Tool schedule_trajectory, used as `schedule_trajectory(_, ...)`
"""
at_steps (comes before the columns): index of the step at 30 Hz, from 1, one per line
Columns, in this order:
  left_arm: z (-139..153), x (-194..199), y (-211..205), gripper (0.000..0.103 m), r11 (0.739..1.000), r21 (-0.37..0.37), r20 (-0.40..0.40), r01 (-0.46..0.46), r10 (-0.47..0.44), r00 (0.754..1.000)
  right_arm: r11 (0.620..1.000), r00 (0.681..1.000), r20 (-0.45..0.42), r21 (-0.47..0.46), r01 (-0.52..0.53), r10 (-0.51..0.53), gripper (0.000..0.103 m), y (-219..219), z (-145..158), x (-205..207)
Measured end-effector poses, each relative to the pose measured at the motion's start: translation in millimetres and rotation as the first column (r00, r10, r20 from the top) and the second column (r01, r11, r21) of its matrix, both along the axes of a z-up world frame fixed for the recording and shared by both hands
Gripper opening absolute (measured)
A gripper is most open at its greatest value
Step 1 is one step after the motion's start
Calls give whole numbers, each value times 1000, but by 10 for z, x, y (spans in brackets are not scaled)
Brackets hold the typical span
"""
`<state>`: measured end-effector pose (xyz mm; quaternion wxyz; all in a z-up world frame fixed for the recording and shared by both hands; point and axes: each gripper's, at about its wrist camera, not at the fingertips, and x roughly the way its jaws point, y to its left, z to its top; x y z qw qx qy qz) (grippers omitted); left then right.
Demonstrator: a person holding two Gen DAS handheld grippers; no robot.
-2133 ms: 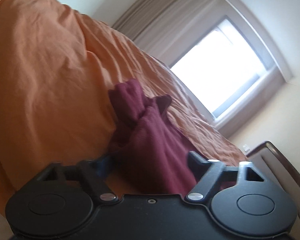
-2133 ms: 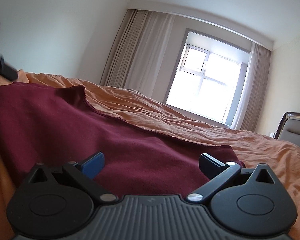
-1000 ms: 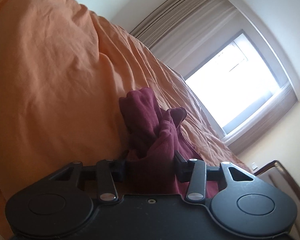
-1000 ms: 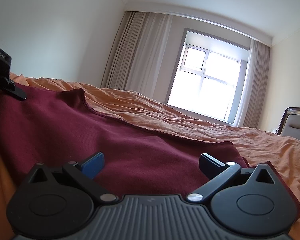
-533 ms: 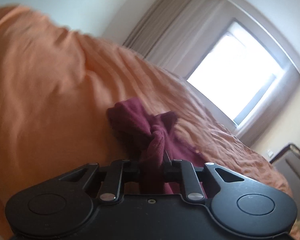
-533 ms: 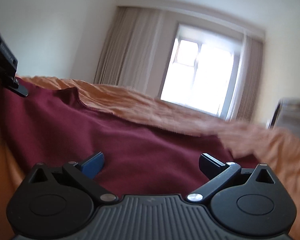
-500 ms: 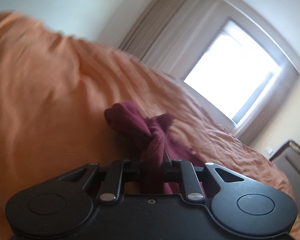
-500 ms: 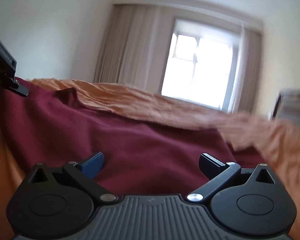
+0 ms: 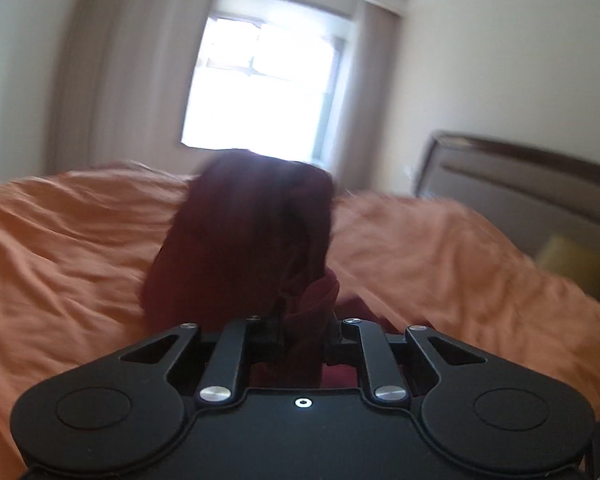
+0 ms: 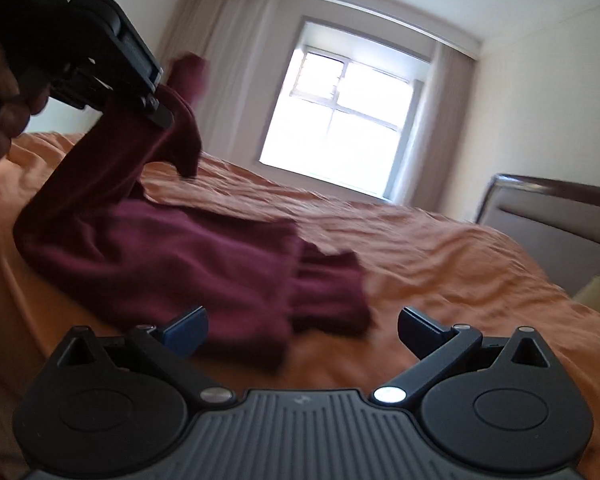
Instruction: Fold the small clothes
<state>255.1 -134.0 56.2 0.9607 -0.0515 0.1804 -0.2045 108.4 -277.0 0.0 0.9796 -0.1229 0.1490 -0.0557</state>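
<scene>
Folding's barely started: left gripper (image 10: pixel 156 110) clamps the maroon top (image 10: pixel 172 256), lifting one end off the orange bed (image 10: pixel 440 264), right gripper (image 10: pixel 302 330) gaping empty, rest still unfolded.

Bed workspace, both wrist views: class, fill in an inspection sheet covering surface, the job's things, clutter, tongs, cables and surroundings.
Surface: orange bedspread, wrinkled.
Job's things: maroon garment, one end lifted, the rest lying on the bedspread.
Clutter: yellowish cushion near the headboard.
Tongs: left tongs shut on the garment's bunched edge, raised above the bed; right tongs open, low over the near hem, holding nothing.
Cables: nothing seen.
Surroundings: bright window, beige curtains, dark headboard, pale walls.
</scene>
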Motion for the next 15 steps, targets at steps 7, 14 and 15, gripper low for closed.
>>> schedule_trajectory(7,-438,-77,-326,17,994,86,-101,72,-63,993,993,992,-66,38,108,-106,103,-322,-191,-235)
schedule_trajectory(14,-424,-138,-237,22,997,48,-124,63,-56,991,985,986,-91,90,150,-142,103,-463,-233,-298)
schedule_trajectory(15,-391,-170,-222,25,997,34,-126,63,-59,990,984,985,-92,93,155,-146,103,-468,-231,-300)
